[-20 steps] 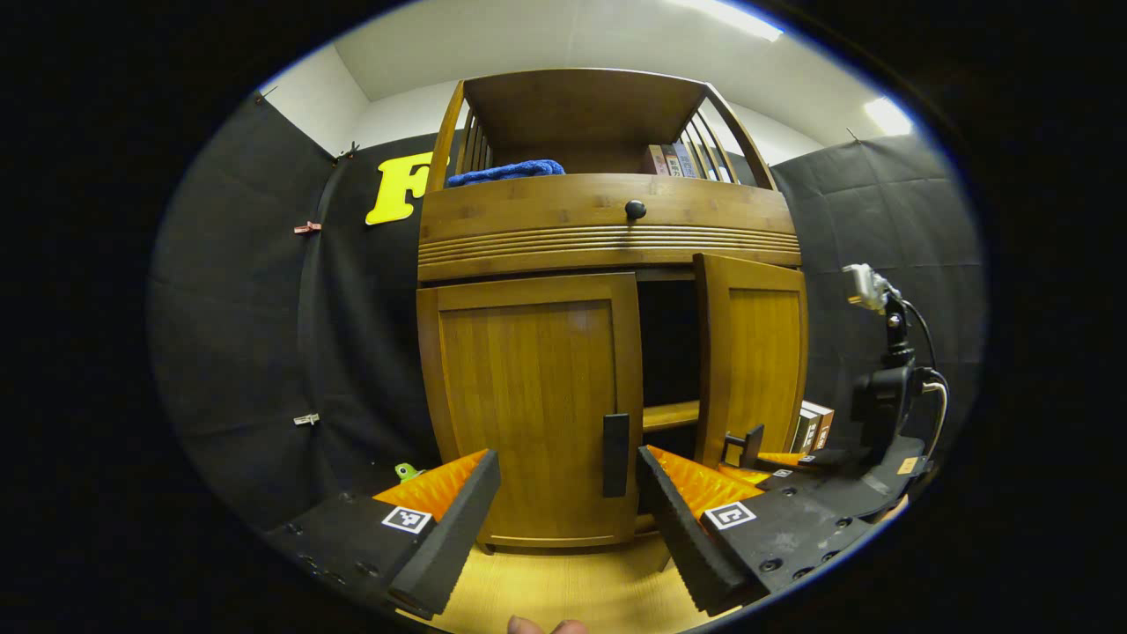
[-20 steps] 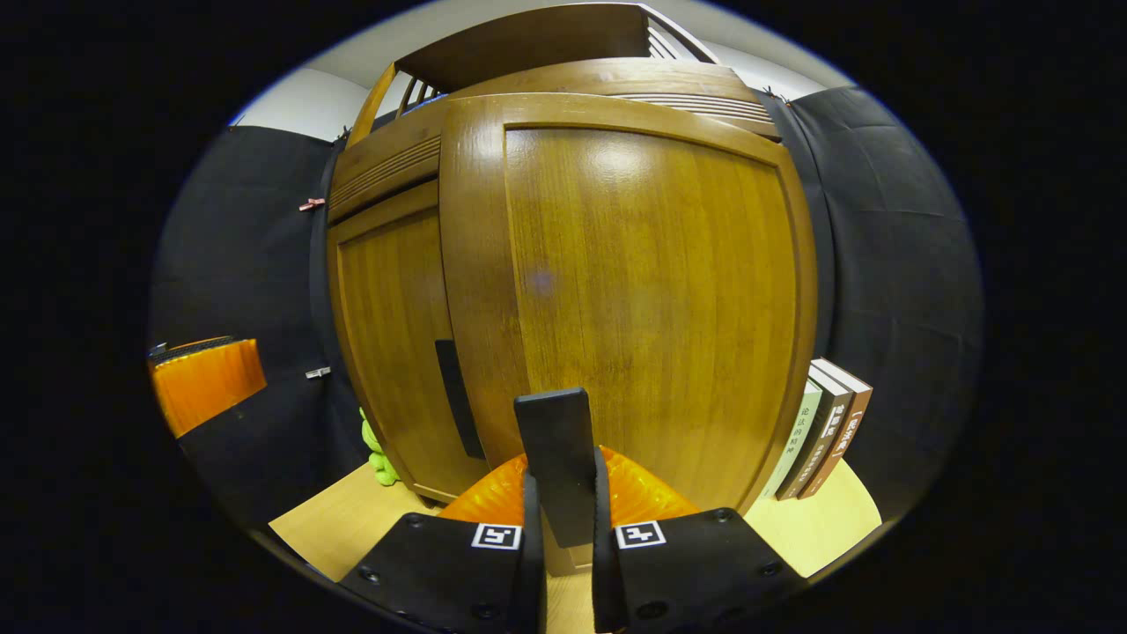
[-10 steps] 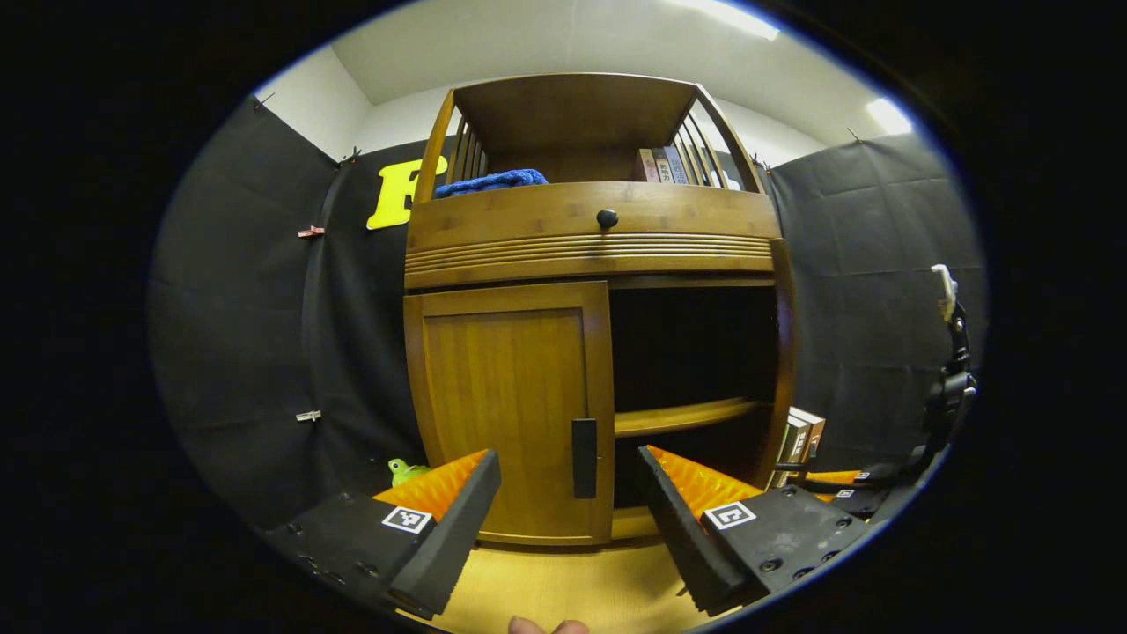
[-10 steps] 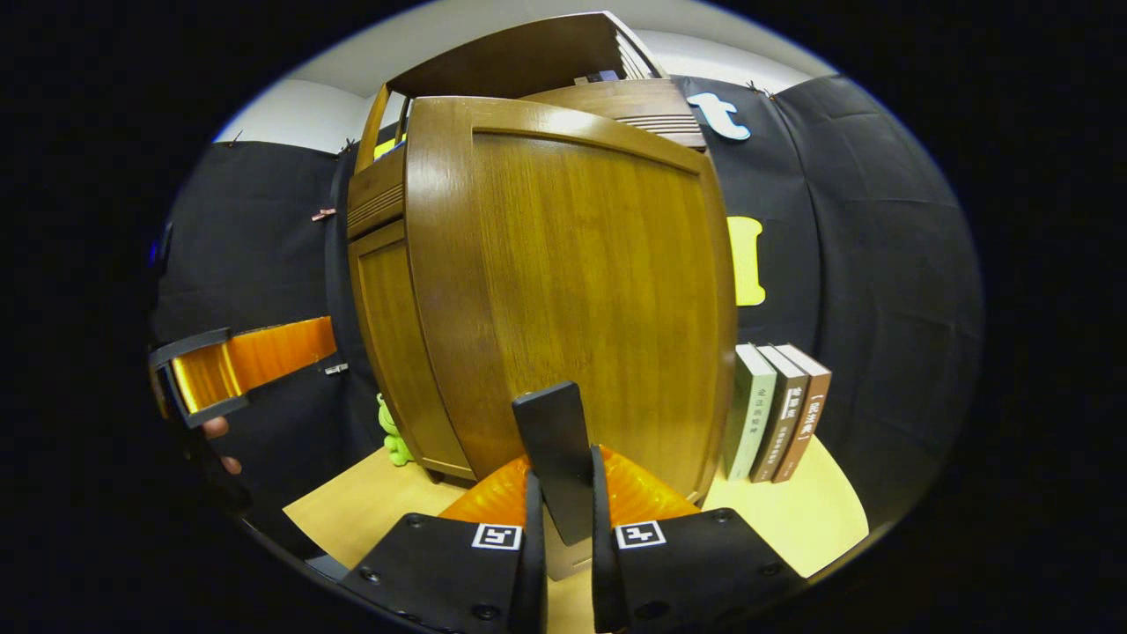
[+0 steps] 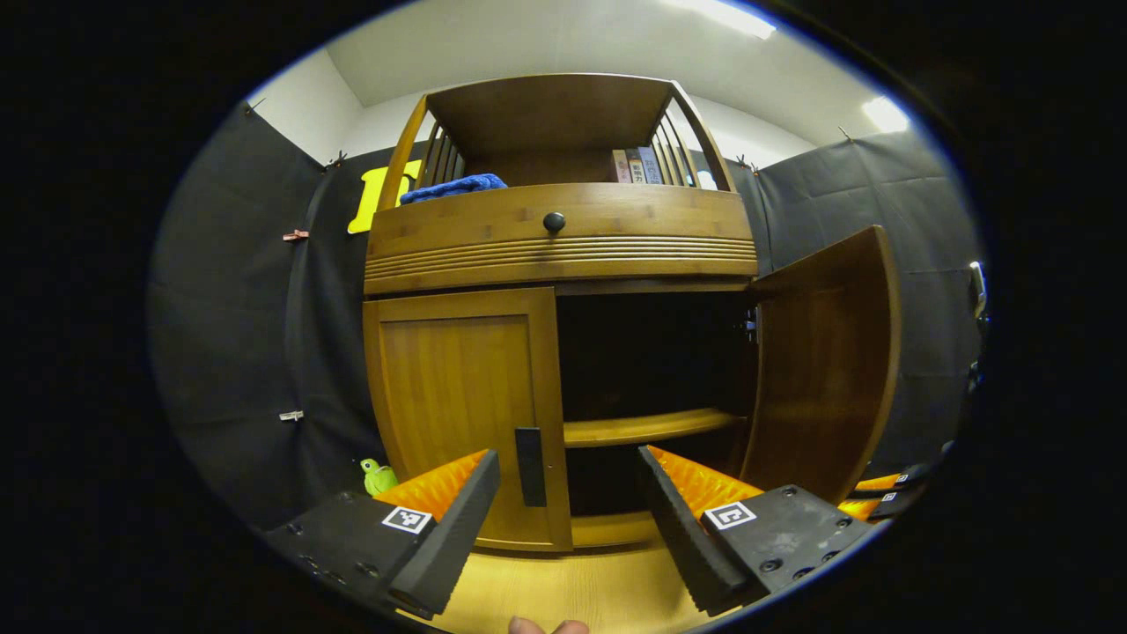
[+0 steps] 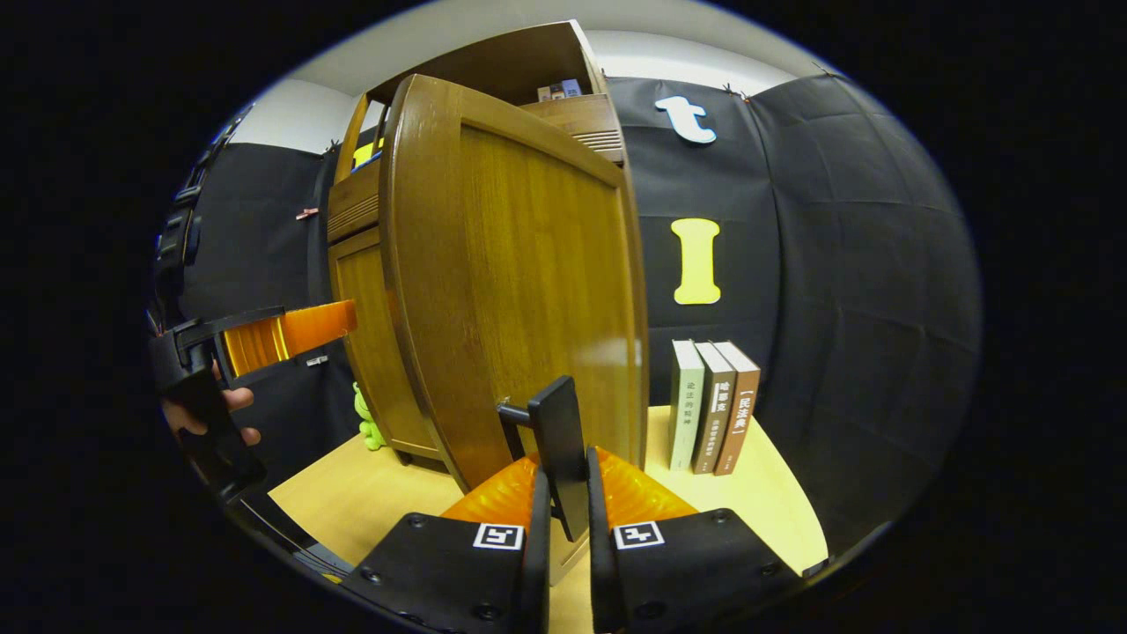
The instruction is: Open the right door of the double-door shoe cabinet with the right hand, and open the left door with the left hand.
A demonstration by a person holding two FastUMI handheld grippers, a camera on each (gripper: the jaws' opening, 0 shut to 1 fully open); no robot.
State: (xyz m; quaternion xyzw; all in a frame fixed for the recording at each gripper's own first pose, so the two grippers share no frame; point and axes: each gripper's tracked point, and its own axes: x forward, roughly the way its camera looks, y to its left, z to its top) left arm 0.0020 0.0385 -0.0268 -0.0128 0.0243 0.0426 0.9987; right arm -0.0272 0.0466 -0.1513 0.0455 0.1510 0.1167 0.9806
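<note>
**Right door open, left door waiting**

The right gripper (image 6: 563, 519) is clamping the right door's handle (image 6: 555, 440), the right door (image 5: 823, 361) standing wide. The left gripper (image 5: 568, 511), fingers apart, is facing the closed left door (image 5: 458, 414), whose upright handle (image 5: 529, 454) is lying just ahead between them.

**Two handheld grippers: dark bodies, ribbed orange insets, square tags**

In the left gripper view, the left gripper (image 5: 568, 519) has two broad matte dark finger bodies, each carrying a white square tag with a black block pattern and several round screw heads near its lower edge. Ribbed orange panels sit behind the fingers, whose inner faces are lined with finely ridged foam-like strips. A fingertip (image 5: 526, 626) shows at the bottom edge.

In the right gripper view, the right gripper (image 6: 568, 519) has the same build: dark screwed plates, two square tags, ribbed translucent orange shells. Farther off, a hand (image 6: 207, 414) wraps a dark grip below another orange-ribbed finger.
</note>
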